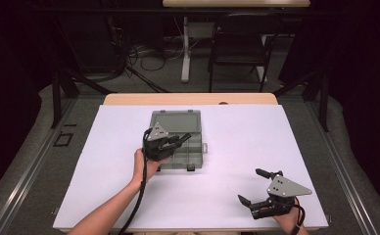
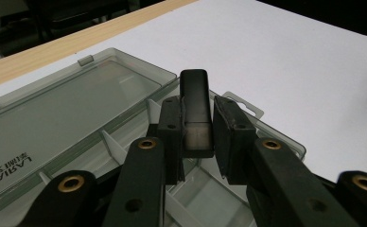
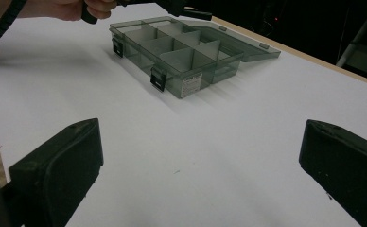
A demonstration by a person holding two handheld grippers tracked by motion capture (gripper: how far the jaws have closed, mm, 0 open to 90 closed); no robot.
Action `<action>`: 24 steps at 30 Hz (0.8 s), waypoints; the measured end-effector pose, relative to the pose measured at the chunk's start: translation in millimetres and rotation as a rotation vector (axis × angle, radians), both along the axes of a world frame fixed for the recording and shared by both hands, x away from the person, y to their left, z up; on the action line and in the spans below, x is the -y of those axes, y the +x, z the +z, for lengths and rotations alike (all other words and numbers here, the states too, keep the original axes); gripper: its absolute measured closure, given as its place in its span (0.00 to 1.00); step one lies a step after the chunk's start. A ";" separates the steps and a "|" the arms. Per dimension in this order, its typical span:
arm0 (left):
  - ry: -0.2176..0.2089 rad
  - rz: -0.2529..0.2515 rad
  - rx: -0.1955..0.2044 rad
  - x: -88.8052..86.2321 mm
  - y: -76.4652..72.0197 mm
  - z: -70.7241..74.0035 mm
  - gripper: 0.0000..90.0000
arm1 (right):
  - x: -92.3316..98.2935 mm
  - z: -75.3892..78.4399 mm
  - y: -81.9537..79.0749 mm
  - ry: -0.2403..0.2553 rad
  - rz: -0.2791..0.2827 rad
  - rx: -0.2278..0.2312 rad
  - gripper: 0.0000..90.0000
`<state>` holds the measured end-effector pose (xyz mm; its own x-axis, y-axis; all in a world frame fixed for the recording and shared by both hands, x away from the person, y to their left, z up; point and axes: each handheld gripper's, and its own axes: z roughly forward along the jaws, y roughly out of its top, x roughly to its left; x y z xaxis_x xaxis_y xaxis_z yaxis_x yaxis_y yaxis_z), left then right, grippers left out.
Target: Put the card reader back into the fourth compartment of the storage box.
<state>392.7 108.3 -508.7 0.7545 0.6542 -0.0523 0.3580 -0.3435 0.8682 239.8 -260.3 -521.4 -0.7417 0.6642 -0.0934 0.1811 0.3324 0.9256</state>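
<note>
A smoky grey compartment box [image 1: 175, 121] lies open on the white table cover, its lid [image 2: 54, 118] flat behind the divided tray. Over the tray's compartments hangs my left gripper [image 1: 184, 138], shut on a small black rectangular block [image 2: 196, 113] that stands out past the pads [image 2: 229, 127]. In the right gripper view the same box [image 3: 191, 82] sits farther off with its black latches facing me, and the left hand [image 3: 77, 7] is at the top edge. My right gripper [image 1: 249, 185] rests near the front right of the table, jaws wide open [image 3: 200, 156] with nothing between them.
The white cover [image 1: 227, 147] overlays a wooden table whose edge [image 1: 188, 99] shows at the back. Beyond it stand a dark folding chair [image 1: 239, 46] and another table's leg [image 1: 185, 49] among floor cables.
</note>
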 end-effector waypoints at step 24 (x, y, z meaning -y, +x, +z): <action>0.003 0.028 -0.046 16.1 12.5 -3.4 0.83 | -0.2 0.0 -0.6 0.001 0.000 -0.001 0.00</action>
